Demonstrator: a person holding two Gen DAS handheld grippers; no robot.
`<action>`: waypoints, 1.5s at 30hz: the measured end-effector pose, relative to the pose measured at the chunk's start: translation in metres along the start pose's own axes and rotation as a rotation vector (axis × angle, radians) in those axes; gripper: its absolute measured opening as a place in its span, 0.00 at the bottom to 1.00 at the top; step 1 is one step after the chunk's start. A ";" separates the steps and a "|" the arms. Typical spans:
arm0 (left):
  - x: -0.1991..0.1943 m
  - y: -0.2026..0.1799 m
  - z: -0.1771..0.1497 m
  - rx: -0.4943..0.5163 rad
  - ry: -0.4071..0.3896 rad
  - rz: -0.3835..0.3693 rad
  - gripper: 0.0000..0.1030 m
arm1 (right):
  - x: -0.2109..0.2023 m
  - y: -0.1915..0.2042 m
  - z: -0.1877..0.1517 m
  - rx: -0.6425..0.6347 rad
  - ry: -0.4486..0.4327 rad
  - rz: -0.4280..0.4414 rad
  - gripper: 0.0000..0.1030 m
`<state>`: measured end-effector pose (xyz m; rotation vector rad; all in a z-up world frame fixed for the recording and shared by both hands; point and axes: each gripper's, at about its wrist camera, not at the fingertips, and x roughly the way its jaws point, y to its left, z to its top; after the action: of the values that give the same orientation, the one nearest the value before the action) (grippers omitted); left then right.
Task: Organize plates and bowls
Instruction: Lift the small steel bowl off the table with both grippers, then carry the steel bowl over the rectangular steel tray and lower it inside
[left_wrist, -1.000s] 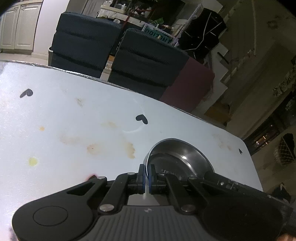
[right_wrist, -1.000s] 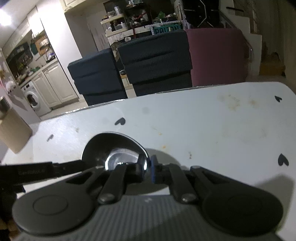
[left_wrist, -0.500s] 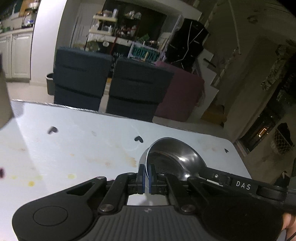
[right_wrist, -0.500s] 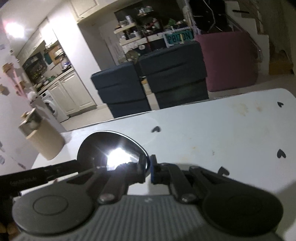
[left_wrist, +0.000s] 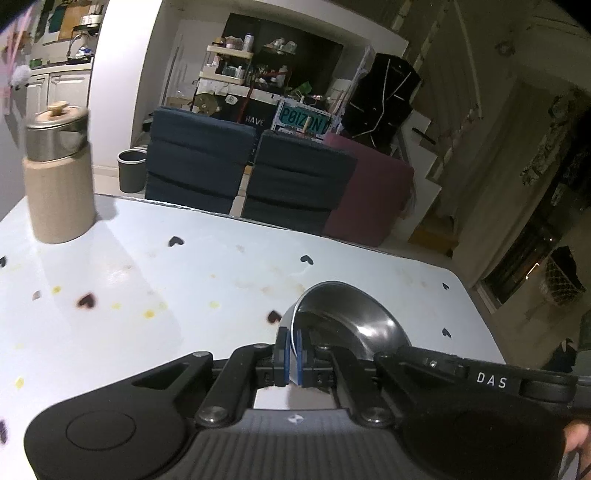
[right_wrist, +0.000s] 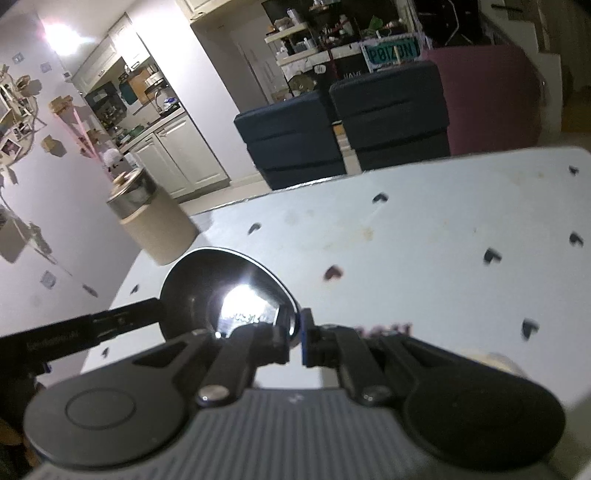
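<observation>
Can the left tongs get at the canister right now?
Probably not. The left tongs are shut on the bowl rim, as are the right tongs opposite. The canister stands far off across bare table; path free, tongs occupied.

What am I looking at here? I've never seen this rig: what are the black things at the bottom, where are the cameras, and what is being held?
No robot arm here: a person holds a two-finger gripper in each hand, and each gripper carries a fisheye camera looking forward along its fingers. The black shapes at the bottom are the grippers themselves.

In the left wrist view, the left gripper is shut on the rim of a steel bowl. In the right wrist view, the right gripper is shut on the opposite rim of the same bowl, so both hold it together over a pale table printed with small dark hearts. The other gripper's black body crosses each view.

A beige canister with a metal lid stands near the table's far left corner. Chairs stand beyond.
</observation>
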<state>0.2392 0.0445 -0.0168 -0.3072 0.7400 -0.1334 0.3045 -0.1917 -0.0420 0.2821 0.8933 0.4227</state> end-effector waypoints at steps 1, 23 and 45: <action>-0.007 0.003 -0.003 -0.004 -0.003 -0.002 0.03 | 0.000 0.003 -0.003 0.004 0.005 0.006 0.06; -0.050 0.078 -0.038 -0.066 0.018 0.099 0.03 | 0.048 0.061 -0.045 -0.020 0.190 0.095 0.09; -0.016 0.132 -0.048 -0.120 0.171 0.206 0.03 | 0.104 0.096 -0.061 -0.114 0.339 0.075 0.09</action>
<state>0.1964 0.1626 -0.0829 -0.3348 0.9467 0.0810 0.2905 -0.0551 -0.1111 0.1404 1.1875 0.6006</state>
